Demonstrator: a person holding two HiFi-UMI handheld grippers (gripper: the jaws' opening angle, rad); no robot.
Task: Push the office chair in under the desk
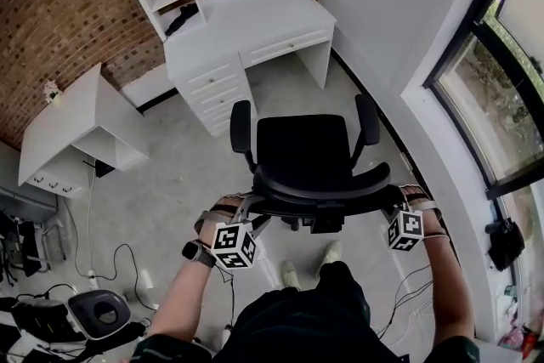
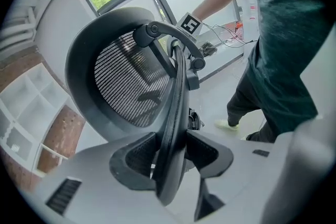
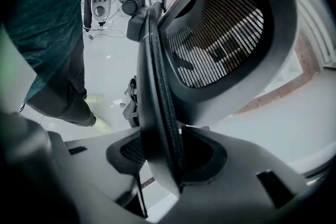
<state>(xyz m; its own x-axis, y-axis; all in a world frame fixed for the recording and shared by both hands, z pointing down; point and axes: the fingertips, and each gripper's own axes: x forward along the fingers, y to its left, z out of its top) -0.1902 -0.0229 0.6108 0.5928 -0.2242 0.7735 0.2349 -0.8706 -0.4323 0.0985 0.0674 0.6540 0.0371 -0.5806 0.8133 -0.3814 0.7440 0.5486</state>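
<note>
A black office chair [image 1: 302, 150] stands on the grey floor, facing the white desk [image 1: 255, 21] at the far wall, with a stretch of floor between them. In the head view its mesh backrest [image 1: 319, 184] is nearest me. My left gripper [image 1: 253, 201] holds the backrest's left end and my right gripper [image 1: 393, 198] its right end. In the left gripper view, the backrest's rim [image 2: 176, 86] runs between the jaws of the left gripper [image 2: 170, 157], which press on it. The right gripper [image 3: 165, 157] is likewise shut on the rim [image 3: 157, 76].
A drawer stack [image 1: 212, 89] fills the desk's left side, and the kneehole [image 1: 289, 68] is to its right. A low white cabinet [image 1: 76, 127] stands at left. Cables [image 1: 119, 259] and a black device [image 1: 102, 310] lie lower left. A wall and window [image 1: 476, 98] run along the right.
</note>
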